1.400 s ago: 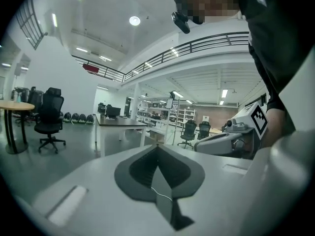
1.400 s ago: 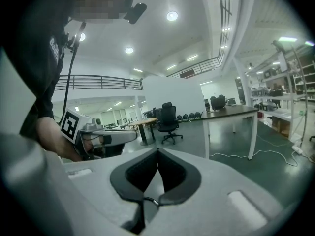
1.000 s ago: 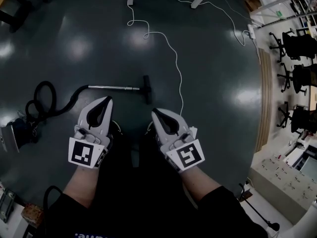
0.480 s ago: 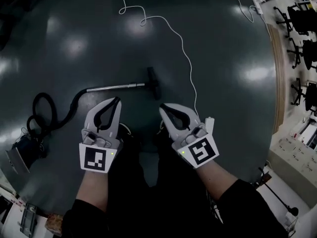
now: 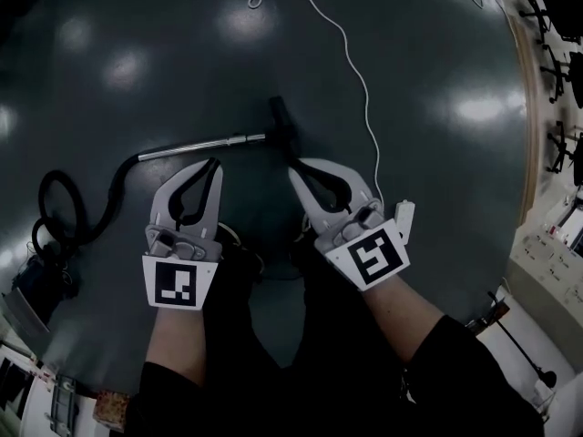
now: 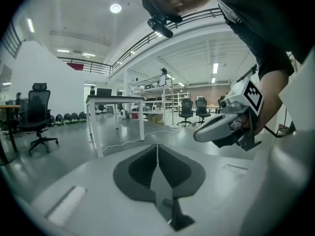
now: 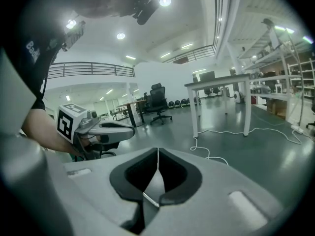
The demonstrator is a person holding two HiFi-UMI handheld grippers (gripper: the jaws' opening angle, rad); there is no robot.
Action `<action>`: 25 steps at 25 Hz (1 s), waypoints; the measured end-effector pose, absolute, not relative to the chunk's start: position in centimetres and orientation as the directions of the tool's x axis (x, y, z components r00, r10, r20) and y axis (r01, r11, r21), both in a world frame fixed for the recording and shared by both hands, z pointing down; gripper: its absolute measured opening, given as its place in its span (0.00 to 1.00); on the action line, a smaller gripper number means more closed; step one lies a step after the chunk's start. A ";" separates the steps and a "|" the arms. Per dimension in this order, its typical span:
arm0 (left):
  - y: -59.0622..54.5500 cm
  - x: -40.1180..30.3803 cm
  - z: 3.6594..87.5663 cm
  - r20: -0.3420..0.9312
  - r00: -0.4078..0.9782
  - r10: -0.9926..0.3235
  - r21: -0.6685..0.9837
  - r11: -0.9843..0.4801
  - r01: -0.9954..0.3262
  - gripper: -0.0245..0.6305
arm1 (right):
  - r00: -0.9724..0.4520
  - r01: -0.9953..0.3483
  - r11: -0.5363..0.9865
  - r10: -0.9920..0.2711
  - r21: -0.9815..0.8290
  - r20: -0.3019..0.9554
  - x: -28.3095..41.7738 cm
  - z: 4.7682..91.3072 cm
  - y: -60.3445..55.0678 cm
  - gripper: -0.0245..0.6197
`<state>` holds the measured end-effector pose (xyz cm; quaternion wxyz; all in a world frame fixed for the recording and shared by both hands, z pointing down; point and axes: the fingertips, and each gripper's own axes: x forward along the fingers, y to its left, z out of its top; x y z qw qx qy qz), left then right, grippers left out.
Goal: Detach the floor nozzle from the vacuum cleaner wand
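In the head view a silver wand (image 5: 205, 144) lies flat on the dark floor. A black floor nozzle (image 5: 282, 121) sits crosswise on its right end. From the wand's left end a black hose (image 5: 77, 212) loops to the vacuum body (image 5: 27, 285). My left gripper (image 5: 215, 163) is shut and empty, its tip just short of the wand. My right gripper (image 5: 292, 172) is shut and empty too, its tip close to the nozzle's near end. In the left gripper view the left gripper (image 6: 157, 146) shows closed jaws. The right gripper (image 7: 158, 151) shows the same in its own view.
A white cable (image 5: 360, 71) snakes across the floor just right of the nozzle. Office chairs (image 5: 565, 7) and benches line the right edge. White tables (image 6: 115, 101) (image 7: 216, 82) stand further off. The person's dark trousers fill the bottom of the head view.
Both grippers have sunk toward the floor and the head has come down with them. The wand and nozzle now lie right at the gripper tips. Both stay shut.
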<state>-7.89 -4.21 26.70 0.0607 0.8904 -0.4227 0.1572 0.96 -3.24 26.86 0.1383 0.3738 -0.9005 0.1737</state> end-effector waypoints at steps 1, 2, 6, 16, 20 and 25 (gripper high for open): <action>-4.4 -7.7 27.9 0.328 0.591 -0.736 -0.026 -0.633 -0.774 0.06 | -0.687 -0.717 0.666 -0.626 -0.205 0.369 0.8 28.0 -3.5 0.05; -4.4 -7.6 29.1 0.332 0.591 -0.735 -0.027 -0.633 -0.773 0.07 | -0.694 -0.711 0.674 -0.625 -0.200 0.358 0.6 29.0 -3.7 0.05; -3.7 -6.5 33.6 0.354 0.637 -0.684 -0.070 -0.699 -0.711 0.07 | -0.721 -0.680 0.712 -0.603 -0.179 0.340 0.4 33.2 -3.6 0.06; -2.2 -4.5 43.0 0.409 0.781 -0.472 -0.173 -0.880 -0.441 0.10 | -0.819 -0.526 0.841 -0.463 -0.124 0.339 -0.5 41.8 -4.4 0.09; -1.8 -3.9 47.4 0.411 0.828 -0.381 -0.126 -0.923 -0.362 0.11 | -0.850 -0.459 0.879 -0.390 -0.133 0.354 -0.6 45.4 -5.1 0.11; -1.5 -4.1 54.5 0.536 0.811 -0.234 -0.090 -0.971 -0.221 0.18 | -0.862 -0.341 0.931 -0.253 -0.131 0.440 -1.1 50.9 -4.4 0.17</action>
